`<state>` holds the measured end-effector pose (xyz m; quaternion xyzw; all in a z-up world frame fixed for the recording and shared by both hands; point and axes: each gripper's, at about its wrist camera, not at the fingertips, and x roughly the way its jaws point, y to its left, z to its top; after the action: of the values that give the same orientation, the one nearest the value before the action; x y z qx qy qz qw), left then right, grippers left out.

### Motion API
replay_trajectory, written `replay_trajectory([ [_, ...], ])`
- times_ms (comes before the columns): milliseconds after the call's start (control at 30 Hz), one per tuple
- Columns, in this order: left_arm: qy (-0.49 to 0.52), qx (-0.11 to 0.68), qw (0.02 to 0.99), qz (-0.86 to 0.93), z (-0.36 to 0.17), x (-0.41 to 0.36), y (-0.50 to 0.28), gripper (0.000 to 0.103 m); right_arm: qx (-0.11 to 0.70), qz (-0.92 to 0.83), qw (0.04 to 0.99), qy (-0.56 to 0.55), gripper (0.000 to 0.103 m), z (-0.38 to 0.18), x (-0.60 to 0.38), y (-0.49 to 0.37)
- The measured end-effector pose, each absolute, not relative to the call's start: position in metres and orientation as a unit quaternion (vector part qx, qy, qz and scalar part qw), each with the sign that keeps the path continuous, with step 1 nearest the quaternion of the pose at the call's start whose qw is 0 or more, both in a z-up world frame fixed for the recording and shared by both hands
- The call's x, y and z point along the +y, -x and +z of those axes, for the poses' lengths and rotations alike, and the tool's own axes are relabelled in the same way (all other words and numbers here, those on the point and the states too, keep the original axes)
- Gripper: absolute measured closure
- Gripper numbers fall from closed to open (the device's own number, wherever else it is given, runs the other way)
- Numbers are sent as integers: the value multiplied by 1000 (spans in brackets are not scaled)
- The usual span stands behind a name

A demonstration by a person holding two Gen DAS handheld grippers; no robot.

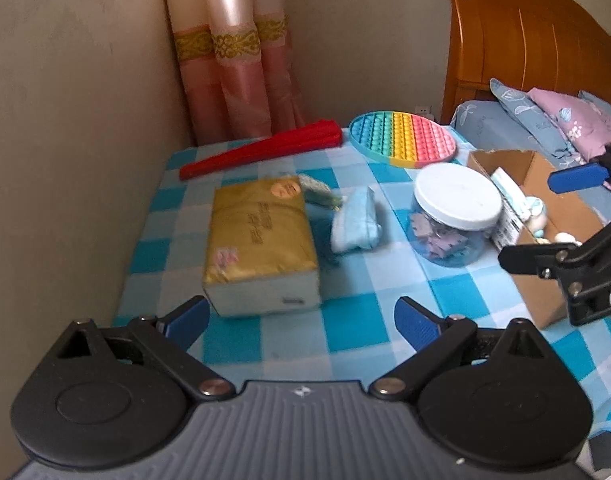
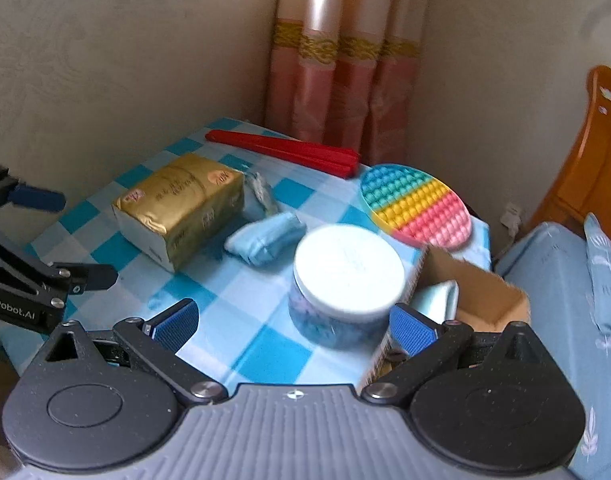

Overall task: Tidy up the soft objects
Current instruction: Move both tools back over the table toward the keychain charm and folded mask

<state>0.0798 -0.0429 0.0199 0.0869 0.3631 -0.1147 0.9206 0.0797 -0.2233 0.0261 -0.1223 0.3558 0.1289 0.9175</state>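
Gold tissue pack [image 1: 260,240] lay left on the checked cloth [image 1: 345,320], a blue folded sock [image 1: 355,222] just right of it, the cardboard box [image 1: 545,216] far right. Left gripper [image 1: 301,322] and right gripper [image 2: 293,326] both gaped wide, empty.

Soft, even daylight, slightly dim and hazy.

Glossy sheen down the pink curtain [image 1: 229,60]; faint shadow beside the gold tissue pack [image 1: 261,240]. Motion blur on the white-lidded jar [image 2: 347,280]. Heavy fisheye bending and dark corners in both views.
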Motion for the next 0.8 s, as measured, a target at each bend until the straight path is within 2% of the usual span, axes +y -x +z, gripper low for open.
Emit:
replay_trajectory([
  [333,-79,373,915,-131,53,-54,-157,4,359,166,907,144,0,24,-208,-105],
  [600,-68,444,882,-144,51,-82,-248,5,357,178,904,154,0,28,-211,-111],
  [800,-55,521,841,-135,23,-96,-315,7,353,176,907,146,0,30,-219,-116],
])
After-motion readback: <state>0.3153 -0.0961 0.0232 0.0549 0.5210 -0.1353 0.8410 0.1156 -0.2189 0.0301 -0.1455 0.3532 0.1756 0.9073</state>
